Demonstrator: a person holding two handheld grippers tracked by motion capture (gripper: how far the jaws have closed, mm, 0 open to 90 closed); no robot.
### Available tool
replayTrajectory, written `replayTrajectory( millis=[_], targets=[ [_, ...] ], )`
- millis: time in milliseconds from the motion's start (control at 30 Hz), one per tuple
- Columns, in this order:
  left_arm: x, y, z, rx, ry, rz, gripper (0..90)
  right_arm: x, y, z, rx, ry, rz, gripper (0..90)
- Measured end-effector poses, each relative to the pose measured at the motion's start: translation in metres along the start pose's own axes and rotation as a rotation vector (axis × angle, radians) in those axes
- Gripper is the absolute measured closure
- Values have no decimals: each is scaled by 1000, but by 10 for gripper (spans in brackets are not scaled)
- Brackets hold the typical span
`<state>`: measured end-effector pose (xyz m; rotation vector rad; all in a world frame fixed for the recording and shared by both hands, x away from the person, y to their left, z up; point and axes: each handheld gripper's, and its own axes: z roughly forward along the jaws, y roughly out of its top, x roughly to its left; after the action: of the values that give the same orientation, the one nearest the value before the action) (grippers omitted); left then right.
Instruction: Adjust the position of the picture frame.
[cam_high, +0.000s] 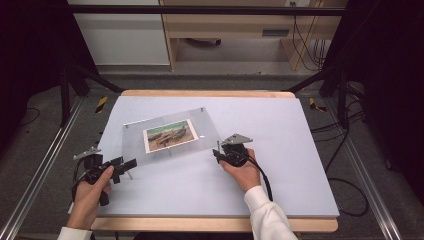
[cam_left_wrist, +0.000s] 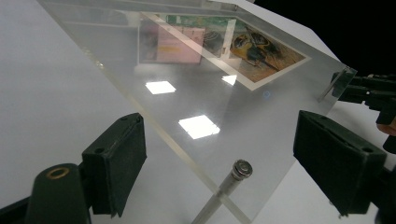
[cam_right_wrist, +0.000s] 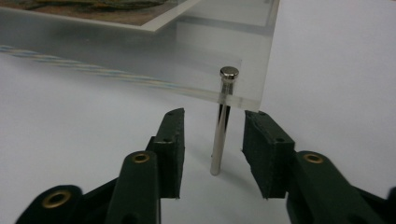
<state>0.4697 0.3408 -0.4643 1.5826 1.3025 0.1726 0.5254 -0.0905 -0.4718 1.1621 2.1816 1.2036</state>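
We see the clear acrylic frame (cam_high: 172, 135) standing on metal pins mid-table. Our left gripper (cam_left_wrist: 219, 158) gapes wide at its near-left corner; our right gripper (cam_right_wrist: 212, 149) brackets a corner pin (cam_right_wrist: 220, 123), unclosed. Uneven clamping could tip the frame.

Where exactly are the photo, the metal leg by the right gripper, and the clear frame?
photo (cam_high: 169, 135), high view, middle of the print.
metal leg (cam_right_wrist: 219, 140), right gripper view, mid-shaft below the panel.
clear acrylic frame (cam_left_wrist: 233, 116), left gripper view, bare panel surface.
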Motion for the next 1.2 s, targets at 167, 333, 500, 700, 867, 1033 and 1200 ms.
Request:
replayTrajectory(
  millis=[167,333,500,700,867,1033,1200],
  targets=[
    [-2,-4,-4,-2,8,31,162,-2,0,6,-43,19,11,739],
    [-10,-11,-11,-7,32,100,146,-3,0,9,-65,9,35,821],
    [-20,-20,-13,54,74,199,141,-7,1,9,-81,25,72,843],
    [-22,-25,-15,75,105,237,166,-8,4,8,-73,35,105,837],
    [-23,-26,-13,70,125,242,256,-8,8,7,-62,37,118,837],
    [-20,-24,-4,52,129,269,509,-10,16,6,-49,34,121,838],
    [-21,-21,-3,-4,148,271,634,-11,15,7,-44,35,127,836]
  ],
)
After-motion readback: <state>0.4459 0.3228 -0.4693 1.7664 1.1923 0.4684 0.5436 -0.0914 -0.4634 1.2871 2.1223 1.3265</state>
